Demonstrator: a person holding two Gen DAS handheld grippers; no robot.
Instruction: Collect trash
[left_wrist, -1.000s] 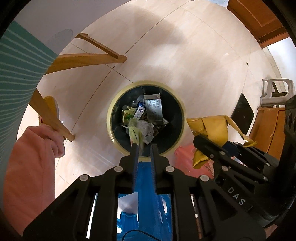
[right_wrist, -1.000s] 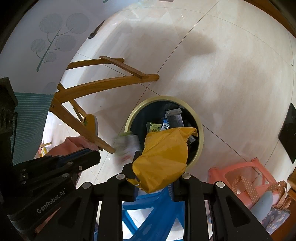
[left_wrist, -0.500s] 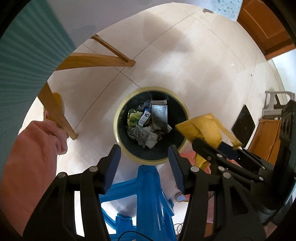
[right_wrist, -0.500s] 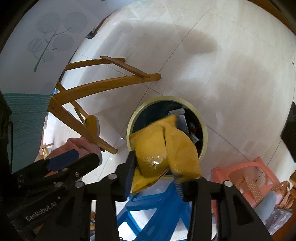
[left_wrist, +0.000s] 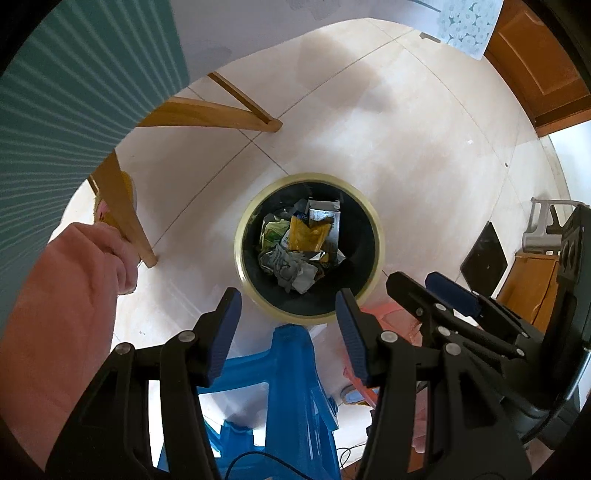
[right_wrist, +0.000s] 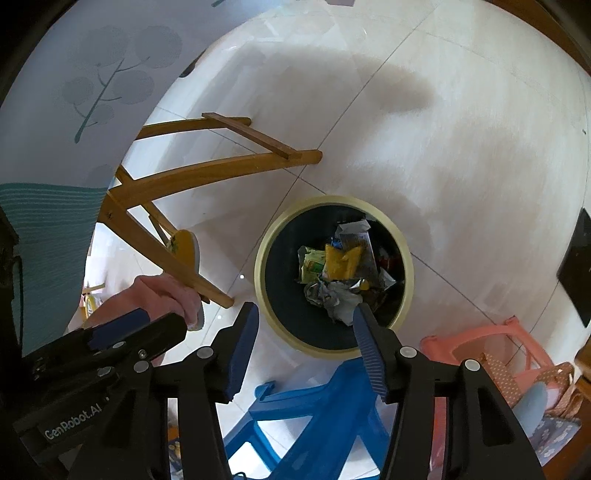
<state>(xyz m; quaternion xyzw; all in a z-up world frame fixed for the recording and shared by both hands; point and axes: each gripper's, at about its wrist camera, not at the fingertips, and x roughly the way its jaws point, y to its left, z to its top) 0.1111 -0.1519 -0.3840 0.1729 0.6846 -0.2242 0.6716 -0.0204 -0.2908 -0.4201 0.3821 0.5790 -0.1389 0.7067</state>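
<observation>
Nearest, the left gripper (left_wrist: 286, 314) hangs with fingers spread and empty; the right gripper (right_wrist: 304, 328) is opening, nothing between its fingers. Below them stands a blue stool (left_wrist: 291, 373), just beside the bin (left_wrist: 378, 254). The yellow wrapper (left_wrist: 308, 236) lies inside the bin on crumpled trash. Reaching lower risks knocking the stool. A wooden chair leg (right_wrist: 177, 258) stands beyond the bin.

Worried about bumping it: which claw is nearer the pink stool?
Right. The right claw, jaws opening with nothing between them, hangs on the pink stool side; the left claw is beyond it, farther from the stool.
</observation>
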